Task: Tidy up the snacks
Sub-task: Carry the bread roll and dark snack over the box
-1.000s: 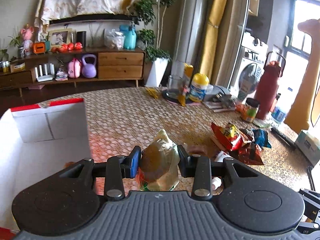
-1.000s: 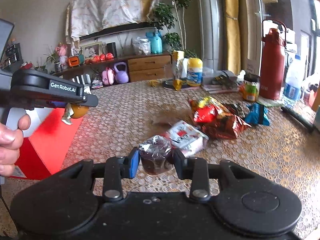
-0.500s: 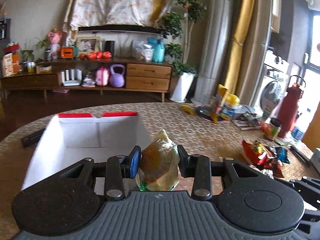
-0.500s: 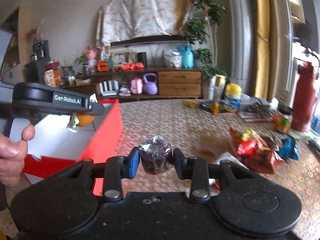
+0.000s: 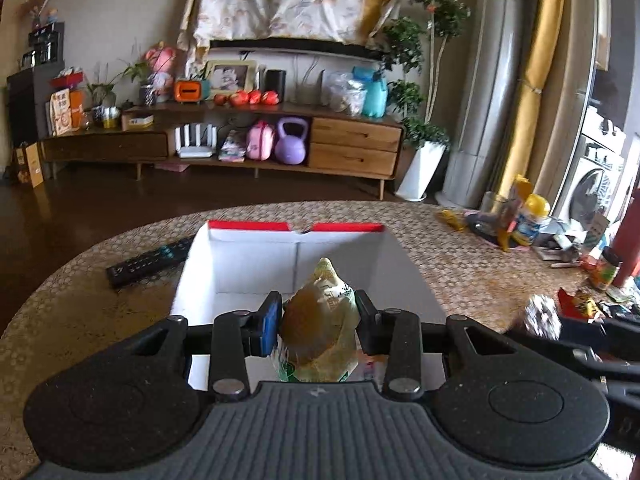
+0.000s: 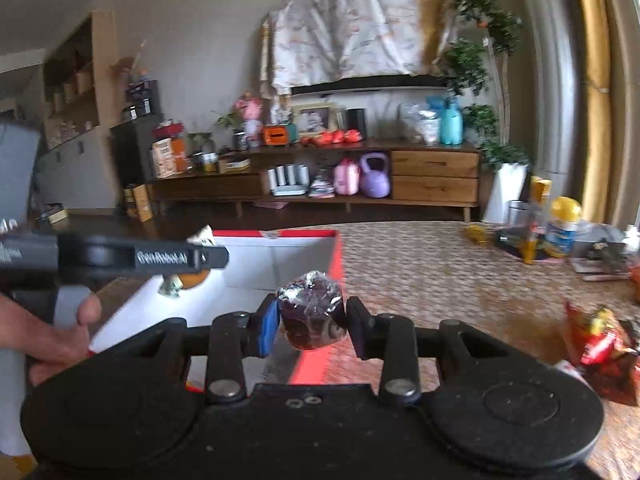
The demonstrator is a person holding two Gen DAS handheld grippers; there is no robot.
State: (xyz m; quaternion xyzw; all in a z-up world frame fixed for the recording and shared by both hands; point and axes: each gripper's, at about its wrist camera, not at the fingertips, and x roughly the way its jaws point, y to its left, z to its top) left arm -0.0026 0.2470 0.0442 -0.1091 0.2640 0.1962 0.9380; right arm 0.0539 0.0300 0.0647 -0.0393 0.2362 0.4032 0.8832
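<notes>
The left gripper [image 5: 316,330] has its jaws pinching a snack packet [image 5: 318,328], yellow-green with a brown bulge, low in the centre of the left wrist view. The packet stands on end between the jaws: its long axis runs up the frame, the crimped tip pointing to the upper middle and the bottom hidden behind the gripper body. Directly behind it, filling the middle of the frame, is the box [image 5: 296,258], red outside and white inside, open at the top. So the packet already hangs over the box's near part, and the coming move looks like a short lowering and a release, not a further reach.

The right gripper [image 6: 312,322] has its jaws pinching a small dark snack in clear wrap [image 6: 313,310], centre of the right wrist view. It is squat, with no clear long axis; its twisted foil top faces up. It sits above the box's red right wall [image 6: 338,256], with the white interior to the left of it in the frame, so this hand probably needs to go a little further left before letting go. The left hand [image 6: 60,330] is the nearer to the drop.

More packets [image 6: 600,344] lie on the table [image 6: 440,264] at the right edge, well apart from the box. A remote [image 5: 148,262] lies just left of it.
</notes>
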